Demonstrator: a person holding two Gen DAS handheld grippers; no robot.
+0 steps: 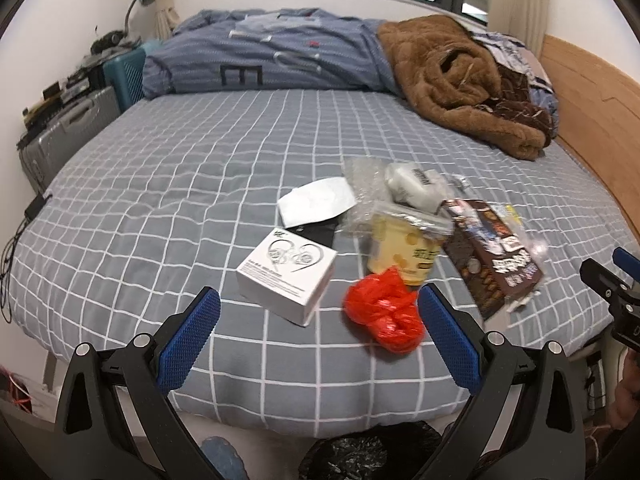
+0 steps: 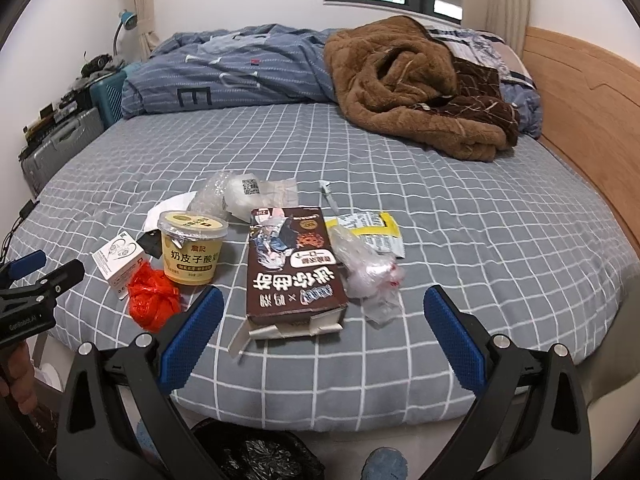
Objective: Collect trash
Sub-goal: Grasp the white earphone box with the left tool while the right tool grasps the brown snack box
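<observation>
Grey bed sheet with a white grid (image 1: 160,200) carries the litter cluster, near the edge closest to the cameras. Left wrist view, running left to right: white square cardboard earphone box (image 1: 286,274) at about 12 o'clock from the left gripper (image 1: 318,312); crumpled red-orange plastic bag (image 1: 382,314) just beside the inner face of its 3 o'clock finger; yellow plastic yoghurt cup (image 1: 404,252) touching the bag's far side; dark brown printed snack carton (image 1: 494,262) at 2 o'clock. Left gripper released, blue-padded fingers wide apart, nothing between them, hovering off the sheet. Right wrist view: brown carton (image 2: 296,268) lies flat at 12 o'clock from the right gripper (image 2: 324,312), opened flap end toward the camera; clear crumpled plastic wrap (image 2: 370,276) touches its 3 o'clock side; yellow-and-white torn sachet (image 2: 370,230) behind that. Right gripper likewise released, empty. Black plastic bin bag (image 2: 256,456) sits below the mattress edge at 6 o'clock. Brown fleece blanket (image 2: 412,84) heaped at 1 o'clock, far side.
</observation>
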